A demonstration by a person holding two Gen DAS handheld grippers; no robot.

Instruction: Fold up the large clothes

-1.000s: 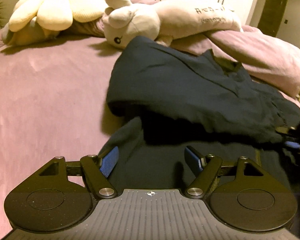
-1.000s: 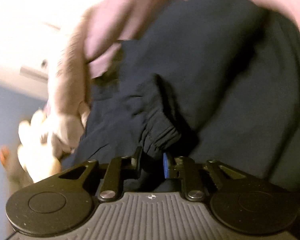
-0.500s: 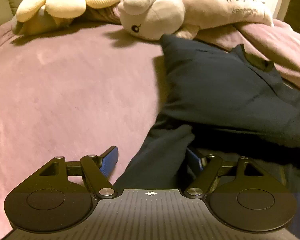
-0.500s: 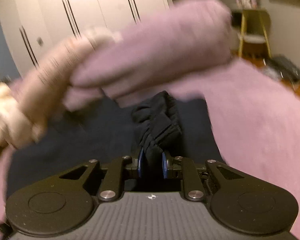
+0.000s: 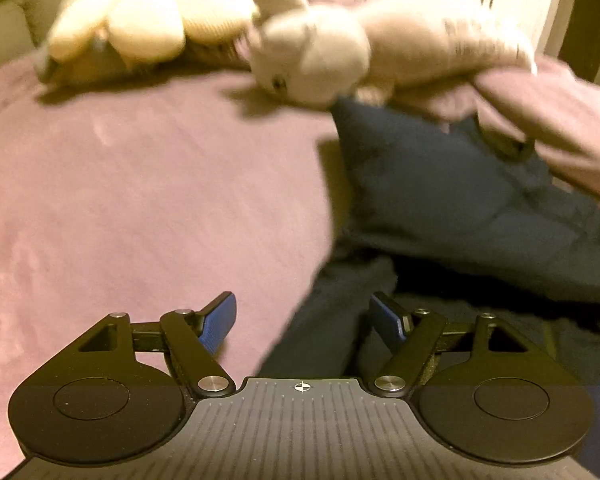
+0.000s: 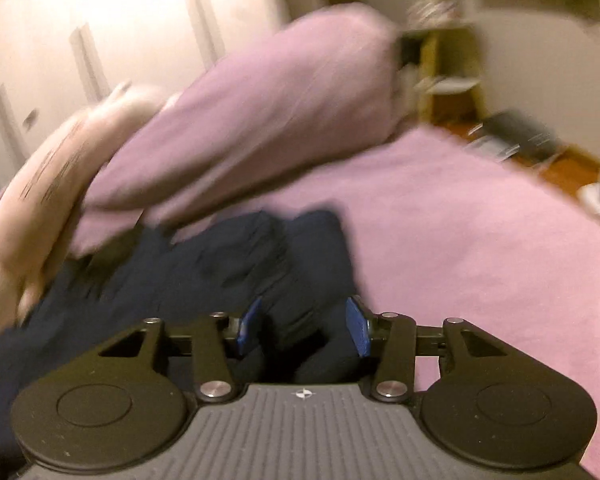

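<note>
A dark navy garment point(image 5: 452, 200) lies folded over on the pink bed cover point(image 5: 148, 200); its lower layer runs down toward my left gripper point(image 5: 304, 320). That gripper is open, and a loose fold of the cloth lies between its fingers near the right pad point(image 5: 386, 320), unpinched. In the right wrist view the same garment point(image 6: 204, 272) is bunched in front of my right gripper point(image 6: 304, 328). Its jaws are opening, and the gathered end of the cloth lies between the blue pads point(image 6: 358, 330) without being squeezed.
A cream plush animal point(image 5: 340, 52) and a yellow plush toy point(image 5: 148, 12) lie at the head of the bed. A rolled pink duvet point(image 6: 268, 112) lies just behind the garment. White wardrobe doors point(image 6: 100, 32) and a small yellow shelf point(image 6: 448, 76) stand beyond the bed.
My right gripper's jaws have spread apart from the gathered cloth end they were pinching, and its view has swung level over the bed. The left gripper shifted left, so the garment now sits further right.
</note>
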